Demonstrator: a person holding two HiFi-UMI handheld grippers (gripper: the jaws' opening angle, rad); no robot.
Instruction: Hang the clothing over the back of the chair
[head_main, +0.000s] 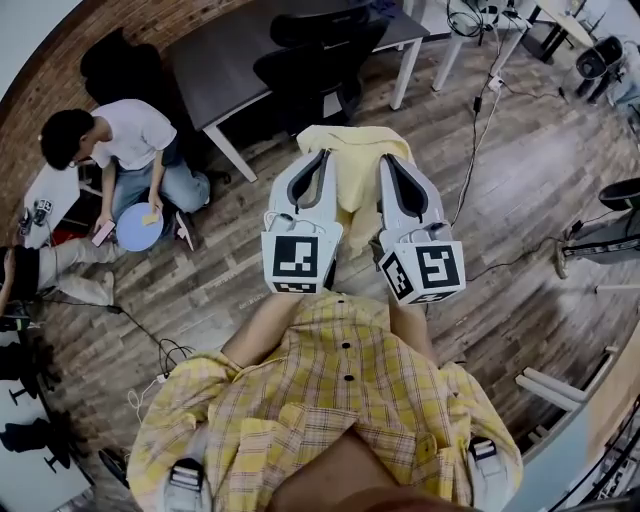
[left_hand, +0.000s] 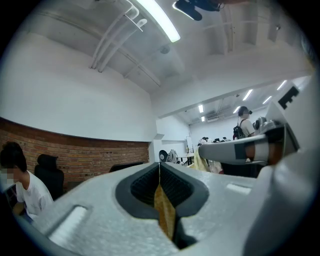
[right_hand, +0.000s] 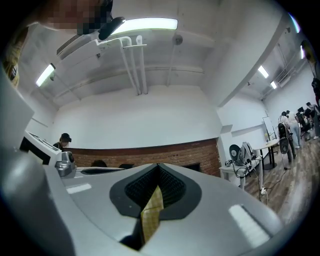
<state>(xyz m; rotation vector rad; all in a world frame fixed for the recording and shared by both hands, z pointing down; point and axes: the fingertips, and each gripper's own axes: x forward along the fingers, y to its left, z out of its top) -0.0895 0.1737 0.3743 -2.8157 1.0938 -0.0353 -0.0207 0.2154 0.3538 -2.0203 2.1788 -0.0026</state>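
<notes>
Over a wood-plank floor, with the black chair well ahead by a dark table, the left gripper and right gripper each pinch a fold of the soft, limp yellow checked shirt; carried high and spread apart, it should drape evenly over the chair back.

No words or numbers can be read. The two marker cubes show only black and white squares.
</notes>
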